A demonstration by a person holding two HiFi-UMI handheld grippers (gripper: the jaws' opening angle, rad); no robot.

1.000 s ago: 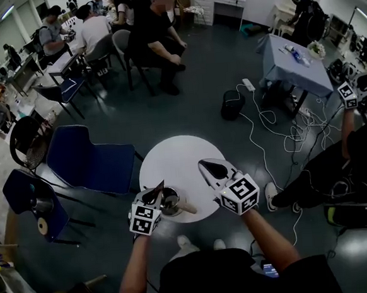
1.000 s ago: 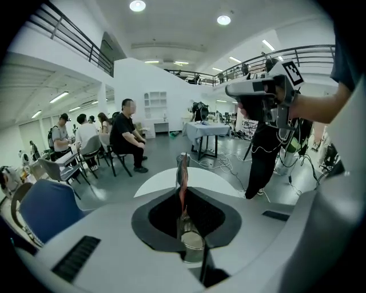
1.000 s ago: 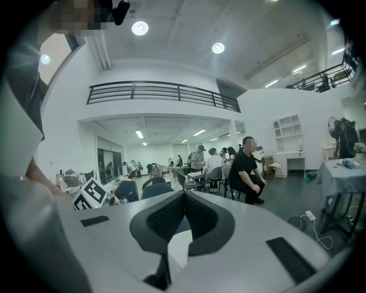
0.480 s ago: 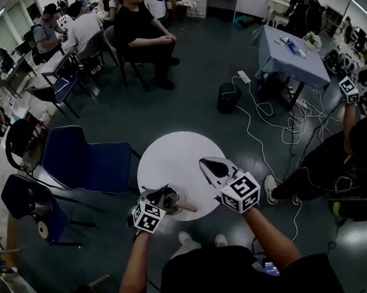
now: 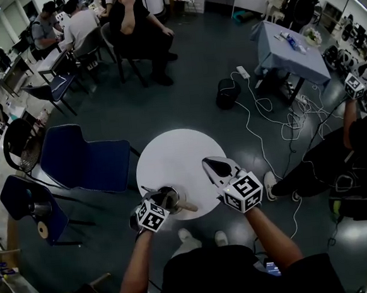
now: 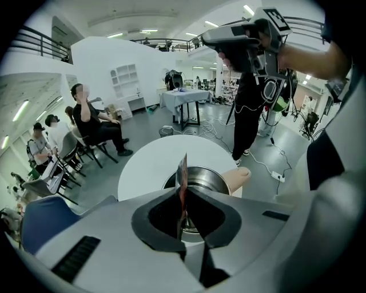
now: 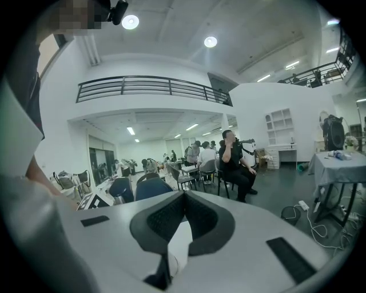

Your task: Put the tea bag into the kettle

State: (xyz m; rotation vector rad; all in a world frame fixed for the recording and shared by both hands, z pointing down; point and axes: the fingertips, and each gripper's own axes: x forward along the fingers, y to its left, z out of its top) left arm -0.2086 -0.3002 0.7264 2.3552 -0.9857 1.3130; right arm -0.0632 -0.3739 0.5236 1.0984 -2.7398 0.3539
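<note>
Fingers of the left gripper (image 6: 182,193) pinch a thin flat tea bag (image 6: 182,170) upright at the mouth of the round steel kettle (image 6: 201,178) on the white round worktop (image 6: 146,163), while the right gripper (image 7: 183,197) has its fingers together, empty.

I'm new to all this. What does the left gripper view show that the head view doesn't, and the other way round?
Only the left gripper view: the left gripper shut on a thin tea bag, which stands upright over the open mouth of the kettle. In the head view the bag is too small to make out. Only the head view: the left gripper's marker cube, the person's forearms and the table's full round outline. Both: the steel kettle with its tan handle on the white table.
</note>
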